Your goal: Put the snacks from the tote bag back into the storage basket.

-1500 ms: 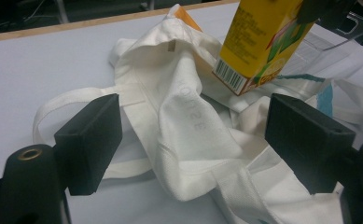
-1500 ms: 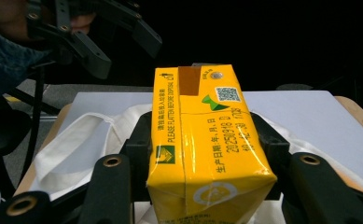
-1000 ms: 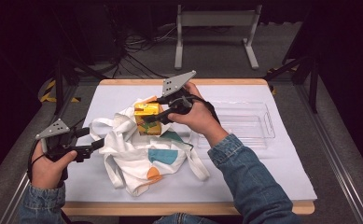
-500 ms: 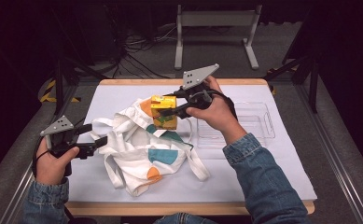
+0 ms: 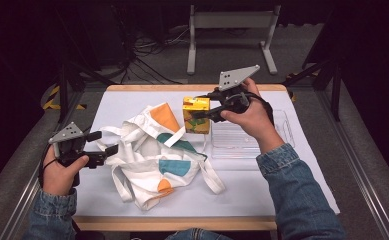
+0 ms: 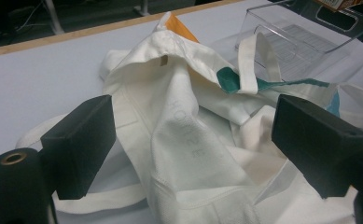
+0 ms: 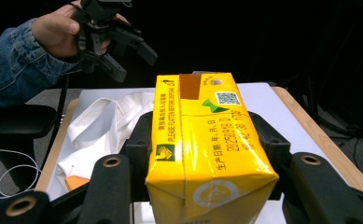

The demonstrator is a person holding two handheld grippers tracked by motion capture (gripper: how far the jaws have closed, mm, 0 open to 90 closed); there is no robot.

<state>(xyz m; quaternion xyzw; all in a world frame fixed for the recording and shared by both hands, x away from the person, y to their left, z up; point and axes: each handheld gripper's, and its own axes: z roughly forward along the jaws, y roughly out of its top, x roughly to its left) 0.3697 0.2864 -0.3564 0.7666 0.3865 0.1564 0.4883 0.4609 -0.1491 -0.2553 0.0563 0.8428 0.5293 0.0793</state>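
Note:
A yellow drink carton (image 5: 196,115) hangs upright above the table with my right gripper (image 5: 204,113) shut on its sides. It is just left of a clear plastic tray (image 5: 262,137). In the right gripper view the carton (image 7: 207,154) sits between both jaws. A white tote bag (image 5: 154,155) with orange and teal patches lies crumpled in the middle. My left gripper (image 5: 103,142) is at its left edge. Its jaws have just been opening and stand wide, with bag fabric (image 6: 188,140) loose between them and unpressed.
The white mat (image 5: 132,102) covers a wooden-edged table (image 5: 182,222). The bag's straps (image 5: 212,175) trail toward the front. Behind the table are a metal stand (image 5: 229,30) and cables on the floor. The left hand's gripper (image 7: 118,44) shows far off in the right gripper view.
My right gripper has carried the carton up and to the right, off the bag toward the tray. The left gripper's jaws have come off the bag's edge and the bag has slumped flatter.

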